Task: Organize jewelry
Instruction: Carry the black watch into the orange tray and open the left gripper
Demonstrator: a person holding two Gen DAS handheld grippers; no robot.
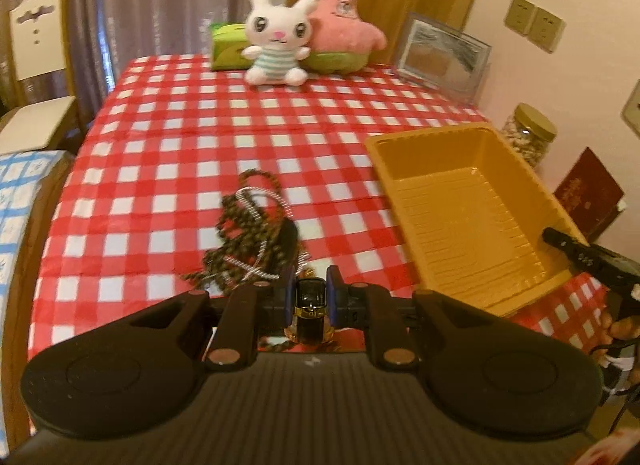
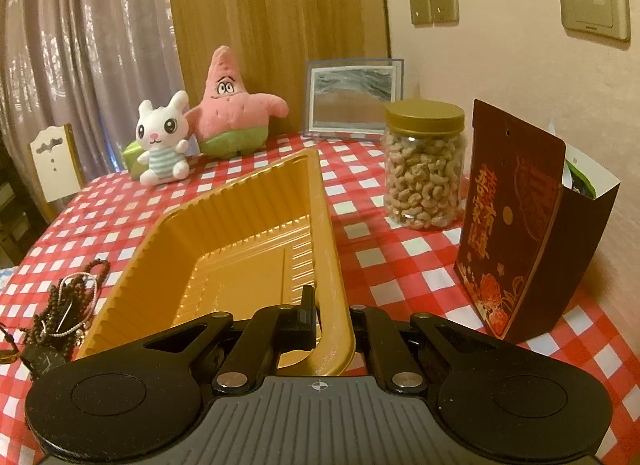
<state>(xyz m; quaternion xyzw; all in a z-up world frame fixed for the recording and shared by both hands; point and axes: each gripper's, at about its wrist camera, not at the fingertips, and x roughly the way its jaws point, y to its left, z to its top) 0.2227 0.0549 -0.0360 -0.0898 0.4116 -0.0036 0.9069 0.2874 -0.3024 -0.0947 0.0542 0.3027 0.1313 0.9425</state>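
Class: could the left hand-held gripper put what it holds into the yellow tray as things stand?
Probably yes. The left hand-held gripper grips a dark, gold-trimmed piece, and the yellow tray lies open and empty beside it, with nothing between.

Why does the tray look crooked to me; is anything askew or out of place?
Yes: the gold tray sits tilted, its near rim clamped in the right gripper. Beside it, the jewelry pile lies tangled on the tablecloth.

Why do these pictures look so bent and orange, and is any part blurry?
Left wrist view: the fisheye lens bows the checked tablecloth, corners go dark, and the bead pile is smeared. Right wrist view: warm indoor light tints everything, the yellow tray shows soft glare, and the nut jar looks fairly sharp.
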